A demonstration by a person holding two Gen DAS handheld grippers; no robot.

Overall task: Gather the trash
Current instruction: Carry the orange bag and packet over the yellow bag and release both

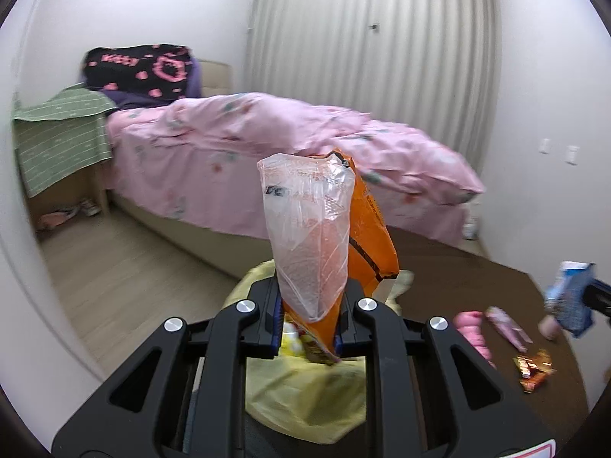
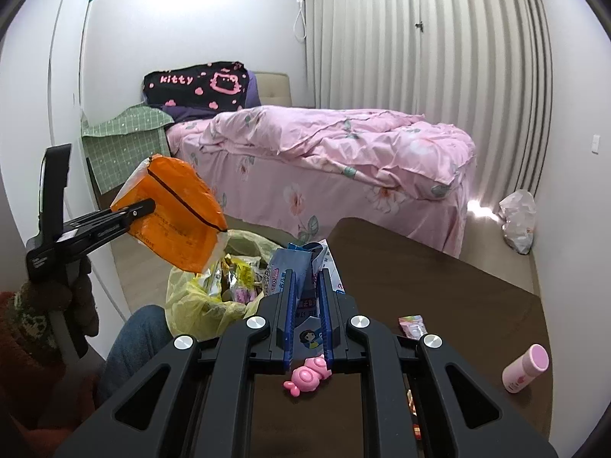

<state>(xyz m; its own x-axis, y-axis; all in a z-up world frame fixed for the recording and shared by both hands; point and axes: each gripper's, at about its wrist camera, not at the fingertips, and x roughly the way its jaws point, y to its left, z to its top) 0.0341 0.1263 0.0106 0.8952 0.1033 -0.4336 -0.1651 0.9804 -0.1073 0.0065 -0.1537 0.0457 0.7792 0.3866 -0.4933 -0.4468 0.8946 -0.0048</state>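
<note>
Right wrist view: a bed (image 2: pixel 324 152) with a pink floral cover fills the far middle of the room, with pleated curtains (image 2: pixel 439 57) behind it and a black blanket (image 2: pixel 198 86) marked "kitty" at its far left end. A dark brown table (image 2: pixel 439 286) occupies the near right. A yellow trash bag (image 2: pixel 191 297) stands open at the table's left edge, holding mixed wrappers.

The left gripper (image 2: pixel 147 206) is at the left of this view, closed on an orange packet (image 2: pixel 172 210). The packet hangs tilted, directly above the mouth of the trash bag and apart from it. In the left wrist view the same packet (image 1: pixel 366 229) stands upright between the closed fingers of the left gripper (image 1: pixel 309 328), a clear plastic layer on its near face, with the yellow trash bag (image 1: pixel 305 400) below it.

The right gripper (image 2: pixel 307 324) is nearly closed, clamped on a blue and white carton (image 2: pixel 305 267). The carton rises from between the fingers, just right of the trash bag's rim.

Smaller items on the table: a pink bottle (image 2: pixel 525 368) lying on its side at the near right, a pink candy-shaped toy (image 2: pixel 305 376) just below the right gripper's fingers, and a small pink sachet (image 2: pixel 412 326) right of them. A crumpled white bag (image 2: pixel 517 219) lies on the floor at the far right.
</note>
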